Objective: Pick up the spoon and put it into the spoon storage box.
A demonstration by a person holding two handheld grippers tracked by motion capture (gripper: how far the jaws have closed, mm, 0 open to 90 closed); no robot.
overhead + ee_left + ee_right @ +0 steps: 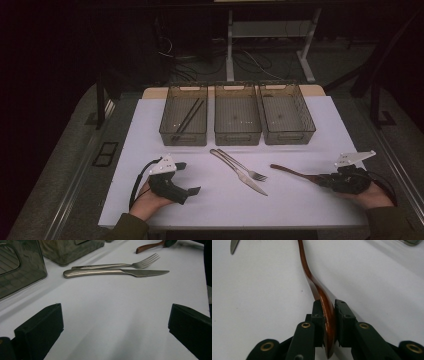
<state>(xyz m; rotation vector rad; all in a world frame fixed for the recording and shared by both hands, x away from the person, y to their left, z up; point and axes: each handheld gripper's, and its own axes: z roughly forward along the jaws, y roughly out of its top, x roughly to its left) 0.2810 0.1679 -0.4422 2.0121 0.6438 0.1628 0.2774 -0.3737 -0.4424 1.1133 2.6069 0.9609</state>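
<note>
The right gripper [327,315] is clamping its jaws on the wooden spoon [322,293], lying on the white table [300,200] right of the fork [242,167] & knife [240,175]; the left gripper [185,177] is resting w/ jaws wide apart.

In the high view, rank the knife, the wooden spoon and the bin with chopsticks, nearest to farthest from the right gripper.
From the right gripper:
1. Wooden spoon, clamped in its jaws.
2. Knife, mid-table, leftward.
3. Bin with chopsticks, far left of the row.

A white table [300,200] carried three smoky plastic bins [237,120] in a row at its far edge, with a fork [243,166], a knife [240,172] and a wooden spoon [292,172] lying nearer.
</note>
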